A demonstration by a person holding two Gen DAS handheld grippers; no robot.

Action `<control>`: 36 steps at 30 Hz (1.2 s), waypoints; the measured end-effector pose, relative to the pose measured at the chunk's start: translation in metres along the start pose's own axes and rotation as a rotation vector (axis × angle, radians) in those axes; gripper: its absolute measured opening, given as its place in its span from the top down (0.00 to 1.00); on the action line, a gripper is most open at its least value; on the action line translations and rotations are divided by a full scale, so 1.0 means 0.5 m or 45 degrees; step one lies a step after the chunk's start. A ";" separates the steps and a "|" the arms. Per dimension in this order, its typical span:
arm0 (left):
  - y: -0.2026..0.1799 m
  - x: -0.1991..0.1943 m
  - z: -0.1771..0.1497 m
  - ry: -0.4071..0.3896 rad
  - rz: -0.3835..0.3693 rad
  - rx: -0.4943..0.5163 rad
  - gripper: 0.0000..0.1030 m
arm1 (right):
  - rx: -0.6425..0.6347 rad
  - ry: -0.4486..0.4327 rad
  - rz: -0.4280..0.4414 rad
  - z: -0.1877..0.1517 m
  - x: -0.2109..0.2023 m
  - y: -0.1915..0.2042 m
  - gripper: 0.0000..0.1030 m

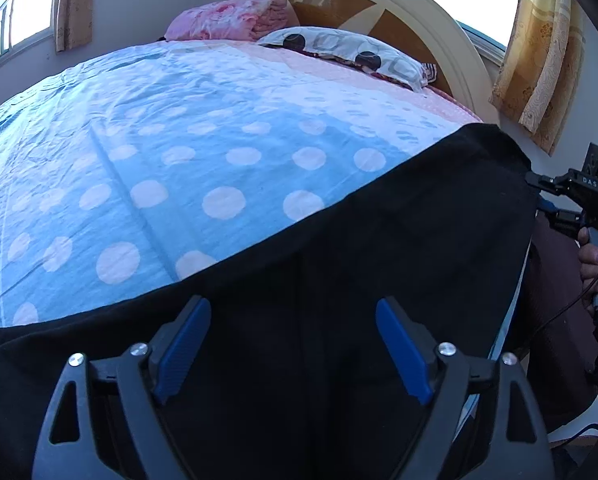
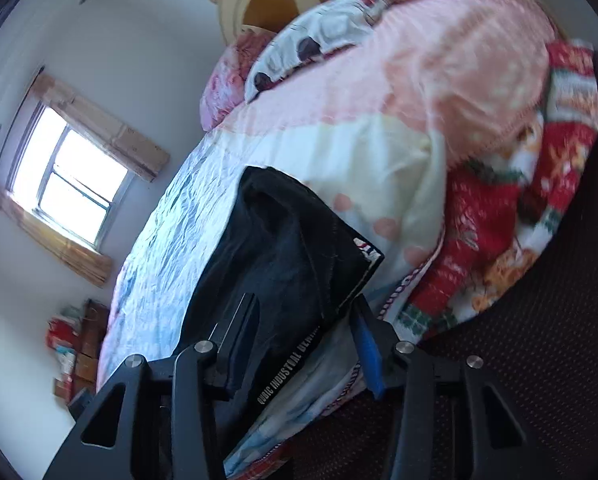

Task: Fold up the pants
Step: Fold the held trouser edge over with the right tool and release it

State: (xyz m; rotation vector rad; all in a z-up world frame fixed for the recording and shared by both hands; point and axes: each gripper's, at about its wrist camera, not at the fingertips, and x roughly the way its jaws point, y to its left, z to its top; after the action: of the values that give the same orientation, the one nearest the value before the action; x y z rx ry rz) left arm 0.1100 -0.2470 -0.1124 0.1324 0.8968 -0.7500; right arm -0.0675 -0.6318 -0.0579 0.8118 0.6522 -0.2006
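Note:
Black pants (image 1: 379, 240) lie spread along the near edge of the bed. My left gripper (image 1: 293, 308) hovers over them, its blue pads (image 1: 187, 344) wide apart with only flat cloth beneath. At the right edge of this view, a hand (image 1: 593, 258) holds my right gripper (image 1: 539, 192) at the pants' far corner. In the right wrist view the pants (image 2: 283, 248) show a lettered waistband (image 2: 287, 368). That band runs between the fingers of my right gripper (image 2: 305, 322). A gap of sheet shows beside the blue pad (image 2: 365, 344), so it stands open.
The bed has a blue polka-dot sheet (image 1: 179, 140), a patterned pillow (image 1: 347, 52) and a folded pink blanket (image 1: 227, 20) by the round headboard (image 1: 399, 8). A red patterned quilt (image 2: 499, 220) hangs over the bed's side. Boxes (image 2: 75, 352) stand by the wall under a window (image 2: 71, 184).

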 end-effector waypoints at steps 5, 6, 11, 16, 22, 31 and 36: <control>-0.004 0.001 -0.002 -0.001 0.006 0.009 0.14 | -0.079 -0.040 -0.052 0.005 -0.009 0.015 0.77; -0.004 0.001 -0.002 -0.001 0.006 0.009 0.14 | -0.104 -0.052 -0.066 0.004 -0.013 0.020 0.77; -0.012 0.004 -0.005 -0.004 0.016 0.030 0.10 | -0.080 -0.023 -0.048 0.014 -0.013 0.006 0.72; -0.014 0.005 -0.006 -0.002 0.016 0.042 0.09 | -0.045 0.000 0.023 0.031 0.000 0.002 0.59; -0.013 0.007 -0.005 -0.001 0.005 0.042 0.07 | -0.036 0.007 0.032 0.034 0.004 0.001 0.59; -0.020 0.012 -0.005 0.003 0.016 0.067 0.02 | 0.029 -0.015 0.034 0.054 -0.013 -0.037 0.59; -0.020 0.012 -0.006 0.001 0.012 0.069 0.02 | 0.043 0.038 0.030 0.053 0.030 -0.052 0.59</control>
State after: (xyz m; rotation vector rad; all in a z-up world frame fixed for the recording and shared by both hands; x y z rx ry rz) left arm 0.1042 -0.2563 -0.1168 0.1853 0.8764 -0.7656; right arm -0.0537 -0.6677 -0.0694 0.8561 0.6681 -0.1792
